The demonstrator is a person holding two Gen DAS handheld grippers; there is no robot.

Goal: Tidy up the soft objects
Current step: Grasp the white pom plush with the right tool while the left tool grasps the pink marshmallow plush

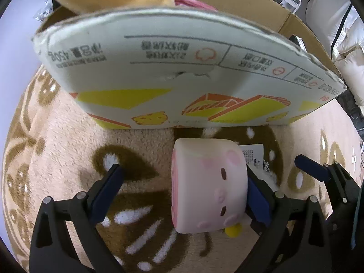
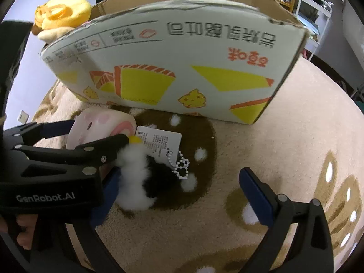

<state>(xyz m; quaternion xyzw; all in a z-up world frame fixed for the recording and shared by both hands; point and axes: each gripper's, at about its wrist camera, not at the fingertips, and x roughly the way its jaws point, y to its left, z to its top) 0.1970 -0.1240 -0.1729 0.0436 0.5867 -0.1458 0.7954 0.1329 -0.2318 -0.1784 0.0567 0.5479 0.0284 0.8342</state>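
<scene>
Pink roll plush (image 1: 208, 185): lying on the rug (image 1: 68, 150) just before the cardboard box (image 1: 173, 68), long axis across the left gripper (image 1: 184, 179), whose wide jaws straddle it; right gripper (image 2: 179, 179) wide, empty, farther off

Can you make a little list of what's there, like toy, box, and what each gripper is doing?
toy: pink roll plush with paper tag, lying on rug
box: cardboard, open top, behind toy
in box: yellow plush sticking out
left gripper: open, around the roll plush
right gripper: open, holds nothing
</scene>
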